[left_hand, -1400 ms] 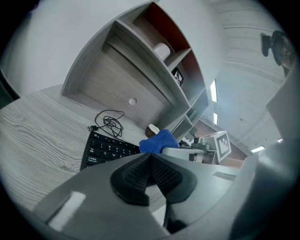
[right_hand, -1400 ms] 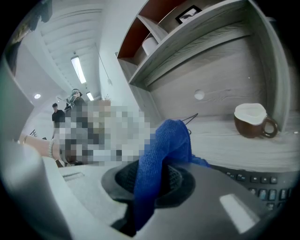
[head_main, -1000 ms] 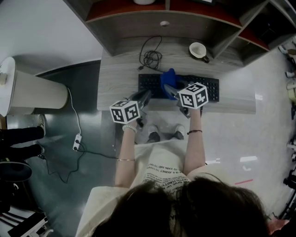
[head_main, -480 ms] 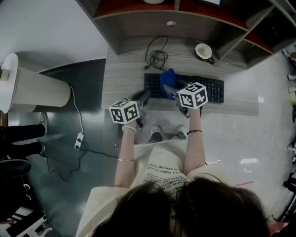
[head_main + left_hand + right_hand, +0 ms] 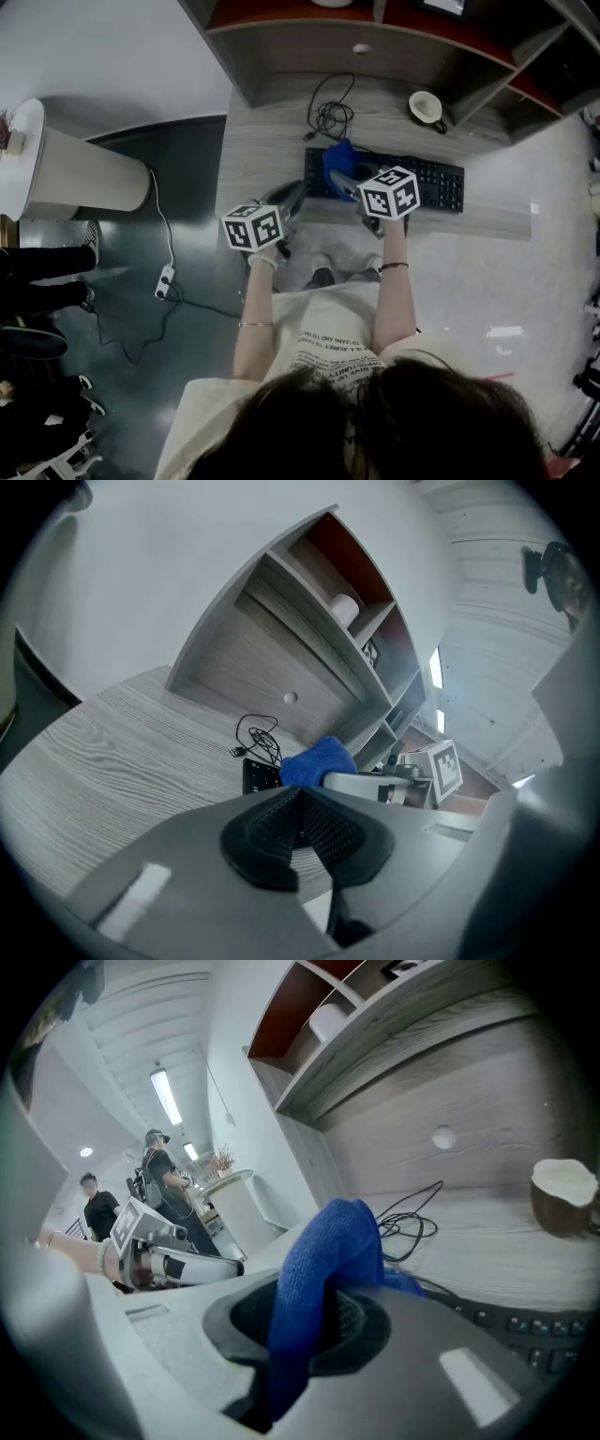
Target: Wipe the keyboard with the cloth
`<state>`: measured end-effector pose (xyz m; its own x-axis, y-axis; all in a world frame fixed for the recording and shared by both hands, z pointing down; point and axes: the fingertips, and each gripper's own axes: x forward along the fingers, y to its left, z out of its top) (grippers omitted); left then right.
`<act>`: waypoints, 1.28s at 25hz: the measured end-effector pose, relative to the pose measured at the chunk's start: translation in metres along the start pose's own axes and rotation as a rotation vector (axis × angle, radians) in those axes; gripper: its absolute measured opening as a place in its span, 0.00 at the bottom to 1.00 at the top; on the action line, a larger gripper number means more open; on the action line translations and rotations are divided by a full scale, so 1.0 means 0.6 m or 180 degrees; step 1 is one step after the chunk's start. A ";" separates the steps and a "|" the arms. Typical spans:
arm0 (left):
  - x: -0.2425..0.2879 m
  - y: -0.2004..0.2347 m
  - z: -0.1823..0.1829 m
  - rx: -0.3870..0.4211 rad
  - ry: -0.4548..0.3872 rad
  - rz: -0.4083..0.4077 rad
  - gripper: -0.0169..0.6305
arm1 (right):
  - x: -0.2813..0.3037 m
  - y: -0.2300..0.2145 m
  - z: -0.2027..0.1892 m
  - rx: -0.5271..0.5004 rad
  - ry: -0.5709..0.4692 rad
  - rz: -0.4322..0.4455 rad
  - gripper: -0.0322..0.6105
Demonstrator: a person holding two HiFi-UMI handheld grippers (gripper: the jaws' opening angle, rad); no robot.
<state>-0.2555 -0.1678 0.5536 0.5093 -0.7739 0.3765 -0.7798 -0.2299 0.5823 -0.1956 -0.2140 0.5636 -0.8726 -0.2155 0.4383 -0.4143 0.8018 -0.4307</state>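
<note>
A black keyboard (image 5: 417, 185) lies on the grey wooden desk (image 5: 262, 150). My right gripper (image 5: 347, 181) is shut on a blue cloth (image 5: 338, 159) and holds it over the keyboard's left end. In the right gripper view the cloth (image 5: 323, 1269) bulges up from between the jaws, with keyboard keys (image 5: 530, 1324) to its right. My left gripper (image 5: 292, 197) hovers at the desk's front edge, left of the keyboard, shut with nothing in it. The left gripper view has the cloth (image 5: 317, 761) and the keyboard's corner (image 5: 259, 775) ahead.
A coiled black cable (image 5: 330, 117) lies behind the keyboard and a white cup (image 5: 427, 108) stands at the back right. Shelves (image 5: 375, 37) rise behind the desk. On the floor to the left are a white round stand (image 5: 66, 173) and a power strip (image 5: 165, 278).
The right gripper and the cloth have slid left along the keyboard toward its left end. The head view has shifted, so the desk sits further right. The left gripper has hardly moved.
</note>
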 end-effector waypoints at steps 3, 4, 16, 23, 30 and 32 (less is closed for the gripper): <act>-0.006 0.009 0.003 -0.0003 -0.0010 0.0016 0.03 | 0.011 0.005 0.002 0.0001 0.0000 0.0016 0.14; -0.008 0.012 0.003 -0.0004 -0.0011 0.0022 0.03 | 0.015 0.007 0.003 0.0002 0.0000 0.0021 0.14; -0.029 0.042 0.009 -0.0017 -0.0039 0.0079 0.03 | 0.054 0.022 0.011 0.0005 -0.0009 0.0075 0.14; -0.043 0.061 0.017 -0.0026 -0.0086 0.0122 0.03 | 0.082 0.041 0.016 -0.0037 0.0026 0.0162 0.14; -0.051 0.070 0.021 -0.0012 -0.0092 0.0134 0.03 | 0.101 0.053 0.021 -0.0037 0.0034 0.0232 0.14; -0.053 0.072 0.022 -0.0009 -0.0096 0.0139 0.03 | 0.105 0.056 0.022 -0.0023 0.0020 0.0251 0.14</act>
<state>-0.3103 -0.1607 0.5575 0.4636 -0.8005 0.3797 -0.8000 -0.1940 0.5678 -0.2677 -0.2080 0.5663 -0.9008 -0.1481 0.4082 -0.3425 0.8201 -0.4584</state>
